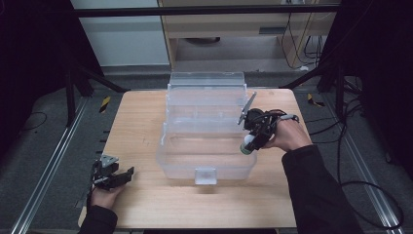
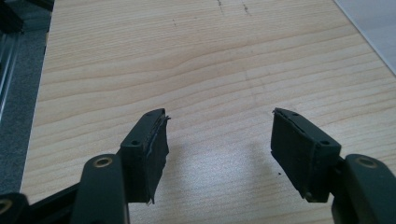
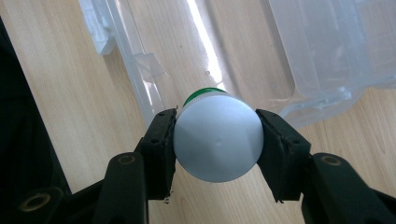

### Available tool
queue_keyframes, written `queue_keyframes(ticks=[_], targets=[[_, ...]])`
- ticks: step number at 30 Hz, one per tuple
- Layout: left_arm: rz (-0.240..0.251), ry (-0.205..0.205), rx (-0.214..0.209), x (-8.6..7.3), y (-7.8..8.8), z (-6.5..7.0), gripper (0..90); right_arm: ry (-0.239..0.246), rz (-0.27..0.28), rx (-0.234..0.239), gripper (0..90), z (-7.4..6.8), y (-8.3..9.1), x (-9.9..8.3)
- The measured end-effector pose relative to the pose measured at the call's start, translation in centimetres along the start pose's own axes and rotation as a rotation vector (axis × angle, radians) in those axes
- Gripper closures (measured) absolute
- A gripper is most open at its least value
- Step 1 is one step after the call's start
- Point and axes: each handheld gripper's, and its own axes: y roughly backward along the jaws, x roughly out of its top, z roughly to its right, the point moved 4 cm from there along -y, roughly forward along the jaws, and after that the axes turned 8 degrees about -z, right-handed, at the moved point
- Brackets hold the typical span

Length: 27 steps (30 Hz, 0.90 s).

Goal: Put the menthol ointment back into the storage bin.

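A clear plastic tiered box [image 1: 163,146] stands open in the middle of the wooden table [image 1: 136,117]. My right gripper [image 1: 251,142] hangs over the box's right edge, shut on a white bottle with a green cap [image 1: 248,146]. In the right gripper view the bottle's white bottom [image 3: 217,142] faces the camera, clamped between both pads, green cap pointing down at the box's wall [image 3: 303,56]. My left gripper [image 1: 122,174] rests near the table's front left corner. Its jaws stand open over bare wood [image 2: 187,56] with nothing between the fingertips [image 2: 219,123].
The box's raised lid and upper trays [image 1: 207,90] stand at the back of the table. Black frame posts [image 1: 70,92] flank the table. Cables [image 1: 360,185] trail on the floor to the right, and a metal rail [image 1: 44,170] runs along the left.
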Motion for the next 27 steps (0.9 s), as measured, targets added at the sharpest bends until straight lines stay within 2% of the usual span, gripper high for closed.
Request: queue_keyframes(ticks=[7,16,27], targets=[[0.002,0.001,0.000,0.0,0.0,0.0,35.7,0.013,-0.011,0.018,50.7,0.0,-1.9,0.6],[0.008,0.006,0.005,0.0,0.0,-0.2,36.0,0.007,-0.022,0.031,50.7,0.2,-3.2,0.4],[0.018,0.008,0.012,0.1,0.2,-0.3,36.2,0.022,-0.038,0.033,50.7,0.2,-4.9,0.2]])
